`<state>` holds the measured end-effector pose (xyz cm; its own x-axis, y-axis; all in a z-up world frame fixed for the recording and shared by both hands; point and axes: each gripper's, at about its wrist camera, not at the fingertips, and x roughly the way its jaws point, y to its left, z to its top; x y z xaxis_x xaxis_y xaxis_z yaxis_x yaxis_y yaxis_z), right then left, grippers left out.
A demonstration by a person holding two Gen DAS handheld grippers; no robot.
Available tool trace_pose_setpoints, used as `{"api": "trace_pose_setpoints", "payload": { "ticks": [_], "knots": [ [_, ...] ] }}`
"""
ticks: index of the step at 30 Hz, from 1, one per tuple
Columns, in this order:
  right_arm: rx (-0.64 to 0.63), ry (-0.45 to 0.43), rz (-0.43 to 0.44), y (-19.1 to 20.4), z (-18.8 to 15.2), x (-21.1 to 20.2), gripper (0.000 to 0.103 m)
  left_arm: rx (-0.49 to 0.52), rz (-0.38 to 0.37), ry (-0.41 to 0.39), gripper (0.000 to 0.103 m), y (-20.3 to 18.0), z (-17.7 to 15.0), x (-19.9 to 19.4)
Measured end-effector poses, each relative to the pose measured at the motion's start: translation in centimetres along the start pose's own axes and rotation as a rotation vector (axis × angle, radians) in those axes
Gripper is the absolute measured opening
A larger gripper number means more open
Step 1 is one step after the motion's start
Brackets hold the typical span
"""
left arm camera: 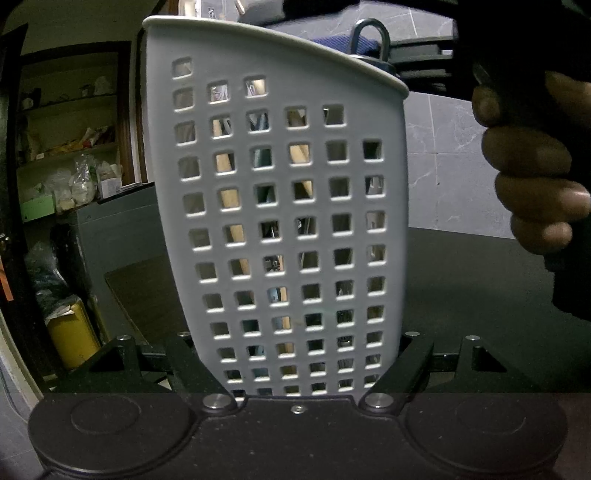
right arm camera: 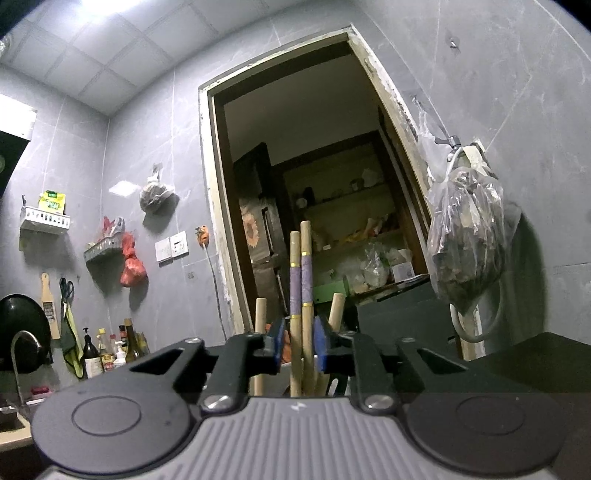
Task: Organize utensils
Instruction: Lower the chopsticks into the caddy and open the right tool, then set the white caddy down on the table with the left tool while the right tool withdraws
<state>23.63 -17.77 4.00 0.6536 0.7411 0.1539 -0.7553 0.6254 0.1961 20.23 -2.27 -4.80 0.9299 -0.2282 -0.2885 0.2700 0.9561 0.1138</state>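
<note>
A white perforated utensil holder [left arm camera: 280, 184] fills the left wrist view, standing upright. My left gripper [left arm camera: 299, 369] is shut on its lower part, one finger on each side. Wooden sticks show through the holes. In the right wrist view a pair of wooden chopsticks with purple bands [right arm camera: 301, 280] stands upright between the blue pads [right arm camera: 320, 347] of my right gripper [right arm camera: 300, 343]. A thin gap shows at each pad, so the gripper is open. Two plain wooden handles [right arm camera: 260, 317] [right arm camera: 337, 310] rise beside the pair. A person's hand [left arm camera: 535, 177] holds the right gripper above the holder's right side.
The holder stands over a black counter [left arm camera: 461, 277]. A metal loop [left arm camera: 373, 33] pokes above its rim. Behind is a doorway [right arm camera: 314, 184] to pantry shelves. A plastic bag [right arm camera: 465, 236] hangs on the right wall, and bottles [right arm camera: 107, 350] stand at the left.
</note>
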Motion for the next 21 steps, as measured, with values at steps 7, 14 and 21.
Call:
{"api": "trace_pose_setpoints", "payload": {
  "ticks": [7, 14, 21],
  "knots": [
    [-0.017, 0.015, -0.025, 0.7, 0.2, -0.9, 0.061, -0.012, -0.001, -0.002, 0.078, 0.2, 0.0, 0.0],
    [-0.015, -0.001, -0.065, 1.2, 0.6, -3.1, 0.087, -0.017, -0.006, -0.03, 0.092, 0.2, 0.1, -0.8],
    [-0.032, 0.012, -0.171, 2.3, 0.3, -7.1, 0.103, -0.02, 0.015, -0.087, 0.102, -0.2, 0.2, -3.0]
  ]
}}
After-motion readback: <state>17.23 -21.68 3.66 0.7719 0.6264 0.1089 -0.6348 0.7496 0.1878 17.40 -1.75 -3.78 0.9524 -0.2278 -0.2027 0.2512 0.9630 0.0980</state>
